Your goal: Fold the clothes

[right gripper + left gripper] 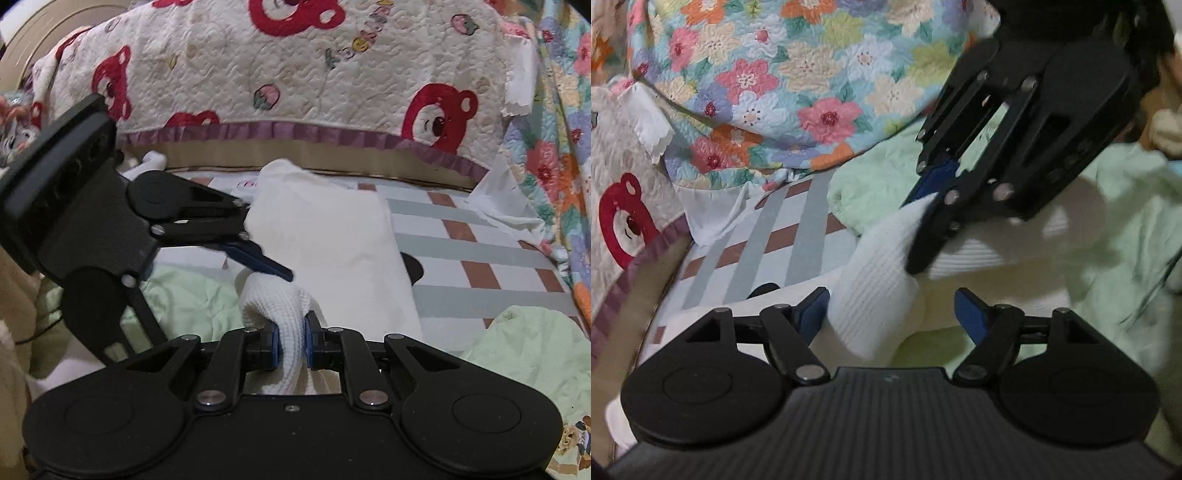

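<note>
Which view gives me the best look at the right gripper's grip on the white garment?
The right wrist view: the right gripper is shut on a bunched ridge of the white garment, both blue pads visible. The left wrist view shows that gripper only from outside, blurred, its tips at the cloth; the left gripper is open.

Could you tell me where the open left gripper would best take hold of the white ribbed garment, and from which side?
Probably the raised ribbed fold of the white ribbed garment, which stands between the left gripper fingers. Come straight forward and close across it. The right gripper already pinches the same strip, so grip slightly apart from it, on the side of the striped sheet.
</note>
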A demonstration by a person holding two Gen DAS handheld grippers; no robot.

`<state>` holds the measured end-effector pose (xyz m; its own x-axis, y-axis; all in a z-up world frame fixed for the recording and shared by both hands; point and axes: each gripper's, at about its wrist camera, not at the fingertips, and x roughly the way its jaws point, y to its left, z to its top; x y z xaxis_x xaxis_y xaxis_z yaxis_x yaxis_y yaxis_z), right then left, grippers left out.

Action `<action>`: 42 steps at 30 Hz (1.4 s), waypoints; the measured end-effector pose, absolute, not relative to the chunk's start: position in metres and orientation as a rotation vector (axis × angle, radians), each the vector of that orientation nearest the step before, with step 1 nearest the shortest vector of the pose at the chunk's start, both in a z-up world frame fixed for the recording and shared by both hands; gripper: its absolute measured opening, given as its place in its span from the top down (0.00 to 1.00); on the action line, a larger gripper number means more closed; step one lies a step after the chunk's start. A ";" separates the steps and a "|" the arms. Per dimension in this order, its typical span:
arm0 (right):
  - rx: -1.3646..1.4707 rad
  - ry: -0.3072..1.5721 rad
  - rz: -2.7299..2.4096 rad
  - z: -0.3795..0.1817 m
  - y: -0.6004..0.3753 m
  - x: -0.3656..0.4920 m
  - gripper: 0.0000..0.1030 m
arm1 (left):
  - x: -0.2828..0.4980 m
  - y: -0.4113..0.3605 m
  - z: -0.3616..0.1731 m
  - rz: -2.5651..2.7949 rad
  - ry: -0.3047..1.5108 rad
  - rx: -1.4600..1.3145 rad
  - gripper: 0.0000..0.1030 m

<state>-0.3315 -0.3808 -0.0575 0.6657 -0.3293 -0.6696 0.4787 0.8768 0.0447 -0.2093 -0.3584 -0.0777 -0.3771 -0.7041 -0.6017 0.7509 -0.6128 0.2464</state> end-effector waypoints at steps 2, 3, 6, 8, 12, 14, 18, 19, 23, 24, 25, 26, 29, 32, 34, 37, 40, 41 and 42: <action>0.241 0.693 -0.421 -0.058 -0.380 -0.333 0.86 | -0.211 -0.365 -0.078 -2.064 0.129 0.813 0.36; 0.246 0.682 -0.414 -0.058 -0.380 -0.334 0.84 | -0.207 -0.368 -0.075 -2.110 0.195 0.766 0.65; 0.354 0.547 -0.547 -0.050 -0.395 -0.349 0.69 | -0.186 -0.386 -0.065 -2.083 0.418 0.577 0.83; 0.526 0.388 -0.634 -0.046 -0.409 -0.372 0.59 | -0.169 -0.400 -0.059 -1.998 0.516 0.492 0.83; 0.669 0.250 -0.767 -0.051 -0.418 -0.404 0.48 | -0.119 -0.419 -0.060 -1.792 0.686 0.348 0.83; 0.631 0.333 -0.813 -0.058 -0.415 -0.402 0.47 | -0.090 -0.423 -0.068 -1.688 0.768 0.289 0.83; 0.620 0.430 -0.801 -0.077 -0.406 -0.389 0.47 | -0.034 -0.426 -0.089 -1.488 0.848 0.180 0.83; 0.632 0.446 -0.786 -0.083 -0.406 -0.385 0.47 | -0.020 -0.424 -0.093 -1.439 0.864 0.150 0.83; 0.657 0.523 -0.727 -0.104 -0.405 -0.360 0.47 | 0.034 -0.413 -0.114 -1.242 0.942 0.033 0.84; 0.642 0.550 -0.715 -0.107 -0.407 -0.349 0.47 | 0.044 -0.411 -0.121 -1.204 0.963 0.017 0.84; 0.623 0.577 -0.702 -0.111 -0.409 -0.339 0.47 | 0.053 -0.410 -0.128 -1.180 0.987 0.005 0.84; 0.605 0.605 -0.690 -0.114 -0.412 -0.328 0.47 | 0.060 -0.409 -0.137 -1.164 1.011 -0.003 0.84; 0.551 0.667 -0.677 -0.121 -0.430 -0.300 0.47 | 0.071 -0.416 -0.160 -1.141 1.065 0.012 0.84; 0.541 0.679 -0.643 -0.127 -0.441 -0.282 0.47 | 0.074 -0.425 -0.169 -1.157 1.057 0.021 0.84; 0.536 0.686 -0.619 -0.130 -0.449 -0.270 0.47 | 0.073 -0.431 -0.167 -1.189 1.023 0.053 0.83; 0.529 0.696 -0.584 -0.135 -0.459 -0.252 0.47 | 0.060 -0.442 -0.152 -1.292 0.871 0.214 0.83; 0.521 0.705 -0.548 -0.141 -0.470 -0.234 0.47 | 0.067 -0.453 -0.141 -1.389 0.834 0.198 0.83; 0.519 0.709 -0.537 -0.142 -0.474 -0.228 0.47 | 0.072 -0.458 -0.140 -1.395 0.829 0.193 0.83; 0.516 0.712 -0.525 -0.144 -0.478 -0.222 0.47 | 0.074 -0.462 -0.142 -1.397 0.807 0.220 0.83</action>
